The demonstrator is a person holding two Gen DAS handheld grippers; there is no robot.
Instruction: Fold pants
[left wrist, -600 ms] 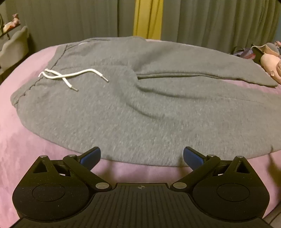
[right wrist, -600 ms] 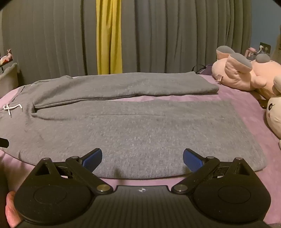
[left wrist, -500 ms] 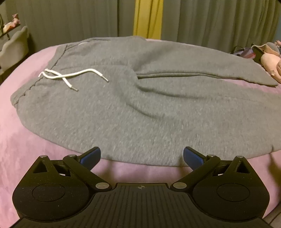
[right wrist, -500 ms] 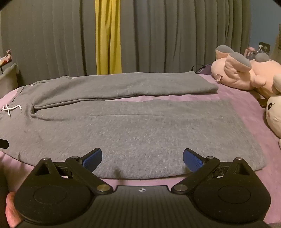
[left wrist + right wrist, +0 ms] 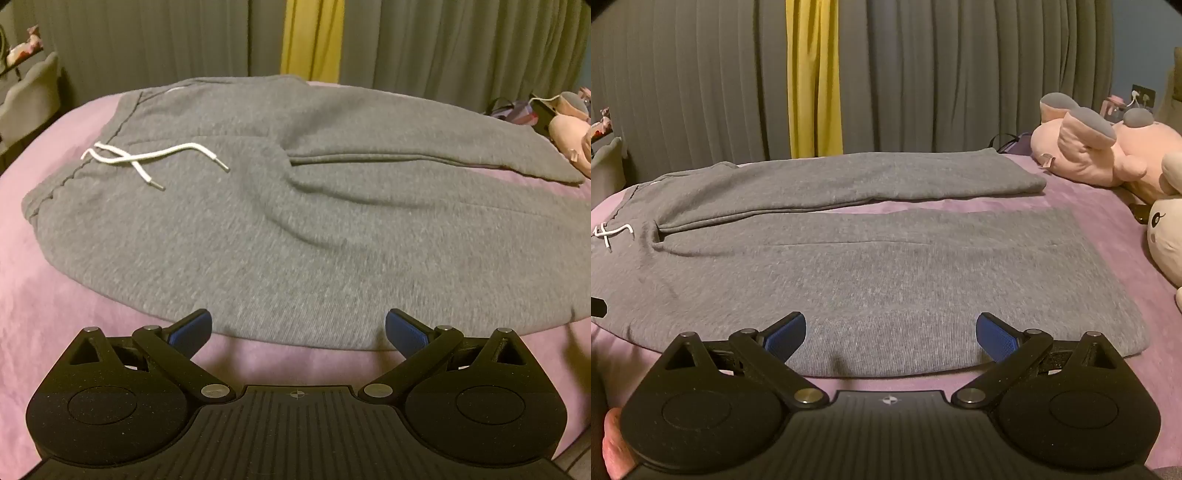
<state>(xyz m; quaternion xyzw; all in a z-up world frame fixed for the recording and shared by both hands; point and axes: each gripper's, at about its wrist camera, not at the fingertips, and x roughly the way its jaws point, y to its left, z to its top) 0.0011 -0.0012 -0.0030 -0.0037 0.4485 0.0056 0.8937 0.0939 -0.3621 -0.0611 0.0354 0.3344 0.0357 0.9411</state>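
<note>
- Basically the grey pants (image 5: 314, 229) lie spread flat on the pink bed (image 5: 44, 302), filling the middle of both views; waistband at left of frame, legs running to the right, so both legs are laid out for a lengthwise fold.
- White drawstring (image 5: 147, 158) sits loose on top near the waistband, upper left of the left wrist view; likely to get tucked in or trapped by the fold.
- Far leg (image 5: 849, 181) angles away from the near leg (image 5: 905, 280), with a strip of bed showing between them at centre right.
- Left hand-held gripper (image 5: 298, 328), lower centre, jaws spread wide, nothing between them; hovers at the near hem by the hip, probably lining up on that edge.
- Right hand-held gripper (image 5: 891, 332), lower centre, also spread, empty; poised over the near leg's edge, further toward the cuff.
- Plush toys (image 5: 1108, 155) crowd the right edge of the frame, near the cuffs; could snag a swung leg.
- No fold made yet, judging by the flat layout.
</note>
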